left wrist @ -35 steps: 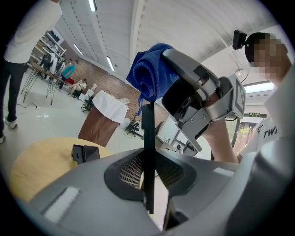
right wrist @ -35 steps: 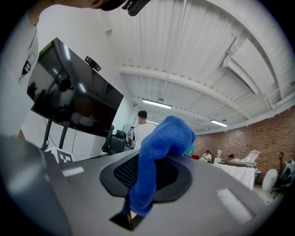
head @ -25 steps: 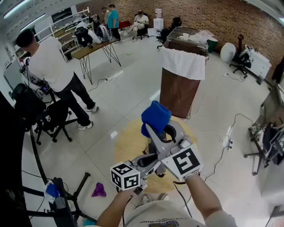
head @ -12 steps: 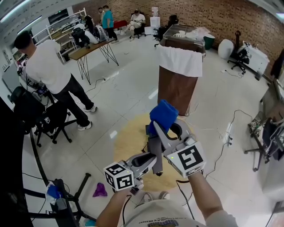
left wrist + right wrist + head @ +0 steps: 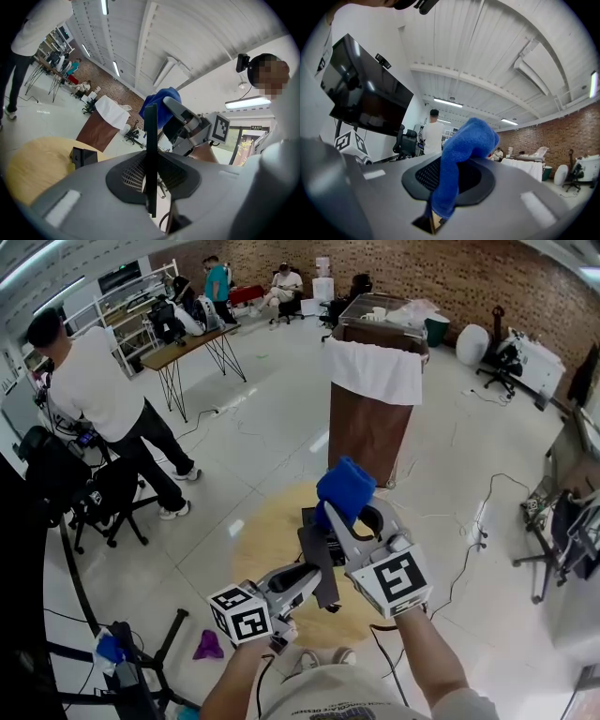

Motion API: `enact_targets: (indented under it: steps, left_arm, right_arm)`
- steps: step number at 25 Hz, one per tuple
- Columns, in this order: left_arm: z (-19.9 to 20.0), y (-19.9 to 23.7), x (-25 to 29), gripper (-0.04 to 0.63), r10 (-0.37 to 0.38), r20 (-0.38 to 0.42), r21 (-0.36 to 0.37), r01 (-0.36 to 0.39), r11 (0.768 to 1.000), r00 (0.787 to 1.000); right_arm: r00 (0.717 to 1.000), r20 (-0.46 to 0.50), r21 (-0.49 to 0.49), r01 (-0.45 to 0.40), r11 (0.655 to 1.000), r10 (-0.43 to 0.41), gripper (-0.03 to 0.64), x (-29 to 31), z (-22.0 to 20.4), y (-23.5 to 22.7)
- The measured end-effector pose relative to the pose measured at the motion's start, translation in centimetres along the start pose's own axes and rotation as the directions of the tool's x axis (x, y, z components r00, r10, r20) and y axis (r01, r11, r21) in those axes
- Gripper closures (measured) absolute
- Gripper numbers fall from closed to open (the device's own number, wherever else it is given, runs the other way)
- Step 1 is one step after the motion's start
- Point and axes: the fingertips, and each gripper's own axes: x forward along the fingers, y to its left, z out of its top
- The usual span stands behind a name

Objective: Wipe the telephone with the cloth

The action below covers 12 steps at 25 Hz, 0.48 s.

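left tongs (image 5: 151,180) pinch the telephone (image 5: 150,126) edge-on, right tongs (image 5: 444,190) pinch the cloth (image 5: 466,140).

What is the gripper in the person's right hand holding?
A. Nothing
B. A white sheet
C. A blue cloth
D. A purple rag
C: the right gripper has its jaws closed on a blue cloth that sticks out past them.

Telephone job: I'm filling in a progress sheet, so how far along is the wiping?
Done: both pickups. The left gripper is shut on the telephone, gripped edge-on; the right gripper is shut on the blue cloth. In hand: the cloth sits at the telephone's far end, contact unclear. Left: wiping its faces; no wiped area can be told.
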Motion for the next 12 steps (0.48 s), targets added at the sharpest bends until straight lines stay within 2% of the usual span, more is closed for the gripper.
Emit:
enact_targets:
  steps: [12]
  left_arm:
    - [2.7,-0.3,0.5,0.534,-0.018,0.069,-0.019,0.02,1.0,0.997]
  right_arm:
    - [1.0,-0.024,0.015,-0.011,1.0,0.011,0.557,-1.1,-1.6,0.7]
